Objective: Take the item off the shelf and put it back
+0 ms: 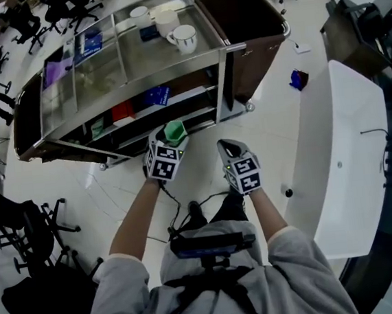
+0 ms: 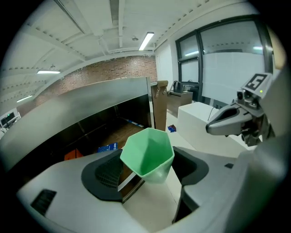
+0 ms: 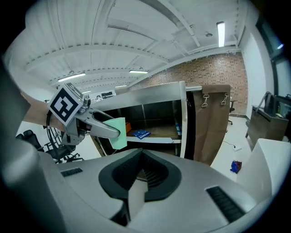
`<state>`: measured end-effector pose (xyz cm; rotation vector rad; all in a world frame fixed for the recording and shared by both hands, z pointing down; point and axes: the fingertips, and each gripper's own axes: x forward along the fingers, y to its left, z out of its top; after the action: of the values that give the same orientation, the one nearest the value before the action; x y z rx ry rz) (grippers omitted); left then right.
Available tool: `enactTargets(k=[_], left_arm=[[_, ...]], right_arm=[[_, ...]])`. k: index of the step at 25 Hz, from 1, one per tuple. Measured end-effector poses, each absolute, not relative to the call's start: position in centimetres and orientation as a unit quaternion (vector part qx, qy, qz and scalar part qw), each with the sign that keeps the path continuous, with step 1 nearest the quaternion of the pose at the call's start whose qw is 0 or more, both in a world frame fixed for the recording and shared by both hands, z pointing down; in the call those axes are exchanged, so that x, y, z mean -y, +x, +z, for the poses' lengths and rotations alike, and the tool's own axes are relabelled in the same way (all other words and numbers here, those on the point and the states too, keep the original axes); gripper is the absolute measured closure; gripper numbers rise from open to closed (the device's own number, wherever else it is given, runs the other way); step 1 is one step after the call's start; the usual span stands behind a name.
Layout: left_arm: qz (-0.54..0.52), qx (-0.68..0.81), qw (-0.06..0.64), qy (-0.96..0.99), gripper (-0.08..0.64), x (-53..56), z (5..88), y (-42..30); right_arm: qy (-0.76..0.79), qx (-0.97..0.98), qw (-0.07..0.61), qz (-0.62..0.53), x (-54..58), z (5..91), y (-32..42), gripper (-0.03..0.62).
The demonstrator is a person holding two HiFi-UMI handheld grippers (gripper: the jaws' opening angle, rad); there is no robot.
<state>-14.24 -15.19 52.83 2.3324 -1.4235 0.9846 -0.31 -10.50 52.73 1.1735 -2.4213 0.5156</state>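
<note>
half done, i judge: the cup (image 2: 148, 154) is off the shelf (image 1: 191, 95), clamped in the left gripper (image 1: 170, 139) out in front of it. putting it back remains. the right gripper (image 1: 229, 147) is closed and empty.

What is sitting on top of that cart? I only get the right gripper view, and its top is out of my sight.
Observer: Three white cups stand on the cart's top tray, toward its right end.
Operator: Is the green cup empty?
Observer: Yes. The left gripper view looks into the green cup, and nothing is inside.
Operator: How is it held?
Observer: The left gripper has a pad on each side of it.
</note>
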Motion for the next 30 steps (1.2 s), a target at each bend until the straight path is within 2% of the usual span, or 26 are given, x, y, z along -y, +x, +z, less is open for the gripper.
enactTargets(k=[17,30], left_arm=[[0.315,0.501,0.116,0.797,0.219,3.1,48.9,-21.0],[0.3,0.542,0.141,0.772,0.219,-0.2,49.3,-25.3]], right_arm=[[0.422,0.865,0.201,0.182,5.5,51.5,-2.4,0.583],[0.421,0.865,0.207,0.176,4.7,51.3,-2.1,0.583]])
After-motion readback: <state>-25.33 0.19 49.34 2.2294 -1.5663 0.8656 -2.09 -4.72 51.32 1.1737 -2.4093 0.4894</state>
